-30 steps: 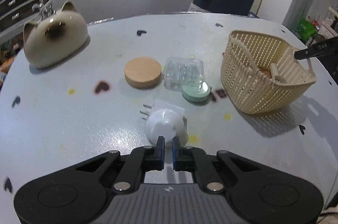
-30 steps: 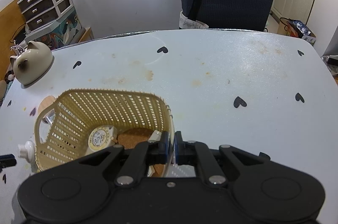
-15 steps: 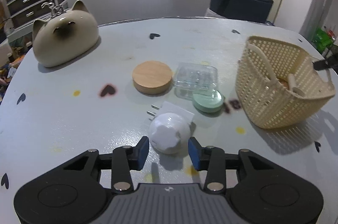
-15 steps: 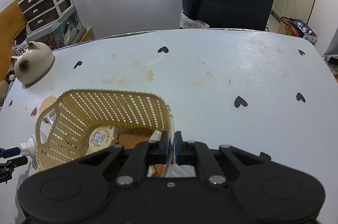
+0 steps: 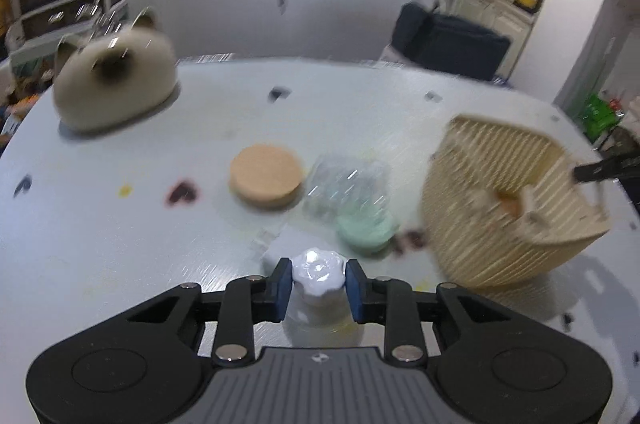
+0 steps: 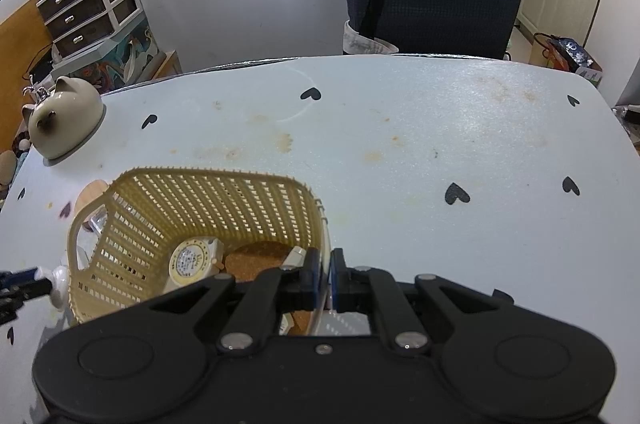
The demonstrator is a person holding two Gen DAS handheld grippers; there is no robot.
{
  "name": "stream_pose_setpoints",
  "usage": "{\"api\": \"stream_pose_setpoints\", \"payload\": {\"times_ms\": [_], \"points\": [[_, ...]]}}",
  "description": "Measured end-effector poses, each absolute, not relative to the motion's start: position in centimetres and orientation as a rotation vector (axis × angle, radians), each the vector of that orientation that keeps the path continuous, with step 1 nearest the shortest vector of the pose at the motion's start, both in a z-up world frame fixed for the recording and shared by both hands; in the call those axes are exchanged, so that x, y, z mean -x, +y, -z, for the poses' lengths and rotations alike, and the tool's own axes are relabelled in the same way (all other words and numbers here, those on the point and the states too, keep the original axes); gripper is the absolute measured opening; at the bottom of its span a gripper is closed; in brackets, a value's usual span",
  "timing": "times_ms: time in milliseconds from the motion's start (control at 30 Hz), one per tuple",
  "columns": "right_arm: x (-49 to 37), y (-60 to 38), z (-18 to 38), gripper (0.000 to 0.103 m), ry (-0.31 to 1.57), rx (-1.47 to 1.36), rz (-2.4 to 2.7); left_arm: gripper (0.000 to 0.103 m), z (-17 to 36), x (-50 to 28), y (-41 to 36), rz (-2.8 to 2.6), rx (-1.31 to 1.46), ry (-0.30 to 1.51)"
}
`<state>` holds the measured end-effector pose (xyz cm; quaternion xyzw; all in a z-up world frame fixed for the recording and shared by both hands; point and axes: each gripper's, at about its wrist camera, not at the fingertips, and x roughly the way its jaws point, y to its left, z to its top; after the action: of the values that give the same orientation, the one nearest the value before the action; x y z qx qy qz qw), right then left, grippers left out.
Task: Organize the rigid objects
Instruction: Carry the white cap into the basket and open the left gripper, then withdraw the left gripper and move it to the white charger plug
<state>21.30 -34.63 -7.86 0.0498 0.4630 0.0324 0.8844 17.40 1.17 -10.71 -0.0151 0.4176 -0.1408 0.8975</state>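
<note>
With the left gripper (image 5: 319, 284) clamped on the white plug-in night light (image 5: 319, 271) just above the table (image 5: 120, 244), the basket (image 5: 516, 208) lies to its right and slightly farther, its near rim pinched by the closed right gripper (image 6: 325, 278).

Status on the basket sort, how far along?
Partway. Done: a round tin and a cork disc lie in the basket. In hand: left gripper shut on the white plug; right gripper pinches the basket rim. Left: wooden disc, clear box, green lid.
</note>
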Motion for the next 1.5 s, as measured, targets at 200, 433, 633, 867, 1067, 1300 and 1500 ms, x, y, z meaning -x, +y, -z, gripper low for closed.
{"api": "stream_pose_setpoints", "payload": {"times_ms": [200,433,633,867,1067,1300,1500], "points": [[-21.2,-34.8,7.9,0.006,0.958,-0.113,-0.063,0.03,5.3,-17.4,-1.6,0.409,0.052,0.729],[-21.1,-34.8,7.9,0.006,0.957,-0.123,-0.063,0.03,2.6,-18.2,-6.9,0.575,0.012,0.682],[-21.2,-35.0,7.9,0.006,0.956,-0.132,-0.06,0.03,4.7,-19.7,-11.4,0.645,-0.121,0.768],[-21.2,-35.0,7.9,0.006,0.956,-0.132,-0.06,0.03,8.0,-20.2,-13.6,0.678,-0.292,0.887],[-21.2,-35.0,7.9,0.006,0.956,-0.133,-0.06,0.03,8.7,-21.0,-14.1,0.676,-0.328,0.921],[-21.2,-35.0,7.9,0.006,0.956,-0.134,-0.059,0.038,9.1,-21.2,-14.1,0.667,-0.341,0.948],[-21.2,-35.0,7.9,0.006,0.957,-0.132,-0.058,0.041,8.8,-21.2,-13.7,0.673,-0.311,0.945]]}}
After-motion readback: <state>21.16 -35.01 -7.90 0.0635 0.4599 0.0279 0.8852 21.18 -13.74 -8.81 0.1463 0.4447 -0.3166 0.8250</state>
